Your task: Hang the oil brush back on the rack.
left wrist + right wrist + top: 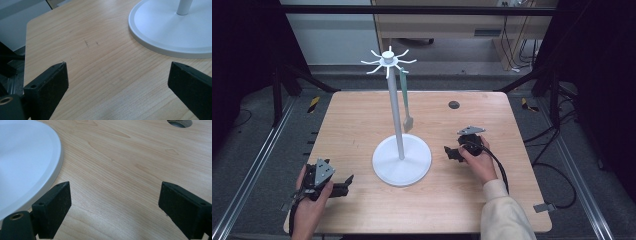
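A white stand with a round base [401, 161] and a tall pole [396, 107] rises at the table's middle, topped by a ring of curved hooks [388, 61]. A grey-green spatula [405, 102] hangs from one hook at the pole's right. My left gripper [343, 184] rests at the front left, open, jaws wide over bare wood [117, 82], the stand's base [172, 32] ahead to its right. My right gripper [450, 151] rests right of the base, open and holding nothing [115, 202], with the base's rim [30, 170] at its left.
The wooden table [362, 215] has a small round cable hole [454, 104] at the back right, also seen as the hole [180, 122] ahead of the right gripper. Dark frame rails and cables lie on the floor around the table.
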Demonstrator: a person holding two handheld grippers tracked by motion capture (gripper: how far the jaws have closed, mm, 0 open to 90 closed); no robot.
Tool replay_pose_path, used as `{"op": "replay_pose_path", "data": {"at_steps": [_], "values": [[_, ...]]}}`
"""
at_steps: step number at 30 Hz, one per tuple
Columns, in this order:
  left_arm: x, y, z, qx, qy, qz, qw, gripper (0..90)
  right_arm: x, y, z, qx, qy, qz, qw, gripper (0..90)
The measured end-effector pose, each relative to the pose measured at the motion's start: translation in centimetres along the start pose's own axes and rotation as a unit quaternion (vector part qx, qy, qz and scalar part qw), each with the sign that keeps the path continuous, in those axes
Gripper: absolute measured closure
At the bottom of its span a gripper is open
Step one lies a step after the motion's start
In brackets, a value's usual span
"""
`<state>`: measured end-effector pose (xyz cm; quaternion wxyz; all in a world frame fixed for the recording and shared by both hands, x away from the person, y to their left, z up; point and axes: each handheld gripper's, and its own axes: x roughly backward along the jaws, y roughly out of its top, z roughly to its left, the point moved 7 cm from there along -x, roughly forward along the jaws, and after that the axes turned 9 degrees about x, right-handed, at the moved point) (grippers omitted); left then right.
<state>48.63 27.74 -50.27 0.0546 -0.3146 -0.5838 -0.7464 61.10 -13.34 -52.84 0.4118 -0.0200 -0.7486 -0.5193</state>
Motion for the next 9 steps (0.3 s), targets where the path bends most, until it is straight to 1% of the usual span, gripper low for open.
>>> {"op": "replay_pose_path", "data": {"at_steps": [2, 9], "values": [[-0.04, -0.02, -0.06, -0.001, -0.001, 0.002, 1.0000, 2.7, -0.32, 0.03, 0.32, 0.003, -0.001, 0.003, 1.0000, 11.5], [-0.06, -0.03, -0.10, -0.004, 0.000, 0.002, 1.0000, 2.7, -0.41, -0.17, 0.47, 0.004, 0.003, 0.012, 0.9999, 11.3]]}}
